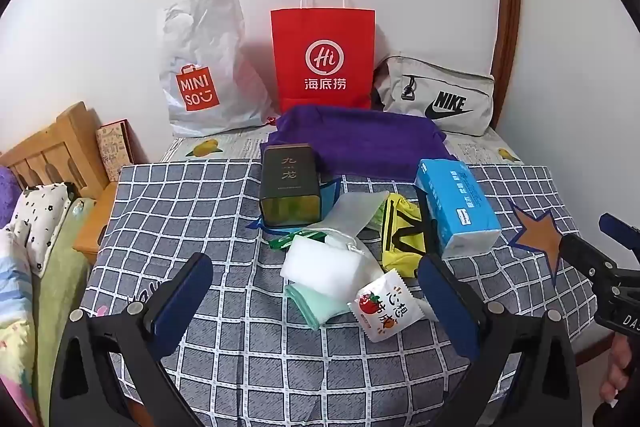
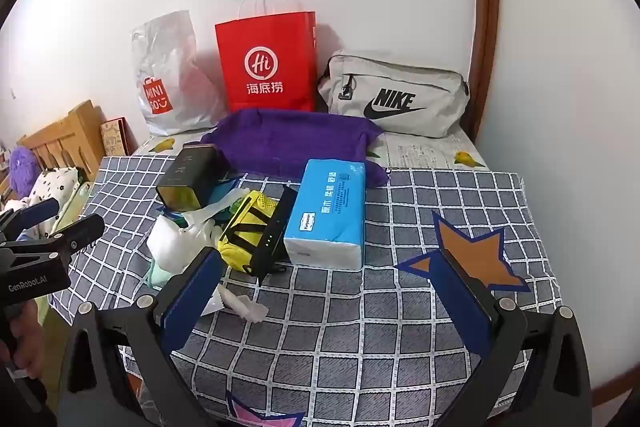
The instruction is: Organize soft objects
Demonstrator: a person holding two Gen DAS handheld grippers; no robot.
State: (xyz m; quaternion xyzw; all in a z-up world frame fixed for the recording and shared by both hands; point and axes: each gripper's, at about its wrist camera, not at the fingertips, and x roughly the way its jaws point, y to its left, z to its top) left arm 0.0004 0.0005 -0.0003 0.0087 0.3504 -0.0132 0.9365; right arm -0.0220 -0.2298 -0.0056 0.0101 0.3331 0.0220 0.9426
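Note:
A heap of things lies on the checked cloth [image 1: 200, 211]: a blue tissue pack [image 1: 456, 203] [image 2: 330, 213], a yellow mesh pouch [image 1: 400, 235] [image 2: 248, 227], white foam wrap [image 1: 324, 263] [image 2: 172, 243], a pale green cloth [image 1: 312, 303], a white snack sachet [image 1: 382, 305] and a dark tin box [image 1: 290, 185] [image 2: 190, 183]. A purple towel [image 1: 356, 143] [image 2: 296, 139] lies behind them. My left gripper [image 1: 316, 287] hangs open just short of the foam and sachet. My right gripper [image 2: 332, 283] is open above bare cloth in front of the tissue pack, holding nothing.
Against the wall stand a white Miniso plastic bag [image 1: 200, 67], a red paper bag [image 1: 324, 55] [image 2: 268, 59] and a grey Nike pouch [image 1: 440, 95] [image 2: 396, 95]. A black power bank [image 2: 276, 231] leans by the yellow pouch. A wooden bed frame [image 1: 52, 147] with bedding is at the left.

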